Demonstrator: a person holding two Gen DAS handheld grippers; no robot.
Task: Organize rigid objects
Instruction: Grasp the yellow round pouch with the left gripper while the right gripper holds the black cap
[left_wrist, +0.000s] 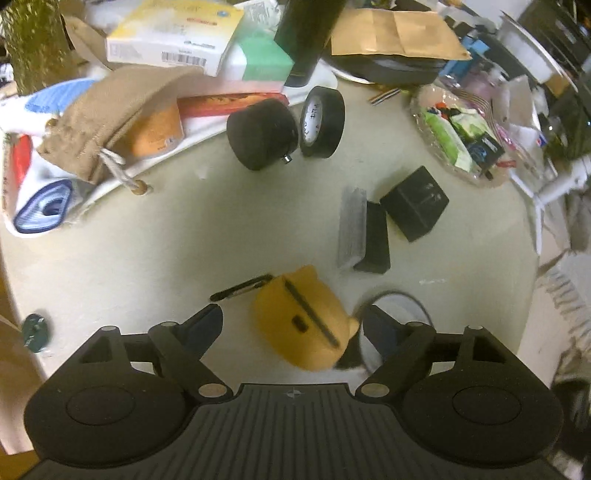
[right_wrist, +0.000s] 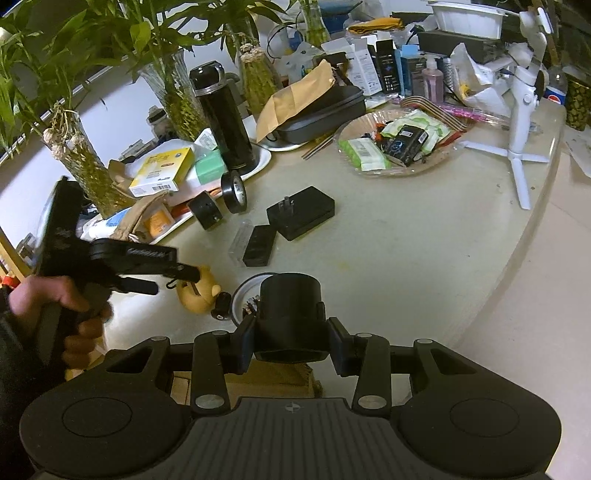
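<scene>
My left gripper (left_wrist: 291, 325) is open above the pale table, its jaws either side of a yellow bear-shaped case (left_wrist: 306, 317) without touching it; the same case (right_wrist: 197, 295) shows under that gripper in the right wrist view. My right gripper (right_wrist: 291, 341) is shut on a black cylindrical cup-like object (right_wrist: 290, 314), held above the table's near edge. On the table lie a black tape roll (left_wrist: 322, 122), a black cylinder (left_wrist: 263, 134), a black charger with prongs (right_wrist: 301, 216), a black block (left_wrist: 375, 238) and a clear case (left_wrist: 351, 227).
A round white-rimmed lid (right_wrist: 245, 293) lies by the yellow case. A cluttered white tray (left_wrist: 207, 122) with boxes, a burlap pouch (left_wrist: 107, 118) and a black flask (right_wrist: 225, 118) stands at the back left. A glass dish of packets (right_wrist: 395, 144), plant vases and a white tripod (right_wrist: 522, 110) stand behind.
</scene>
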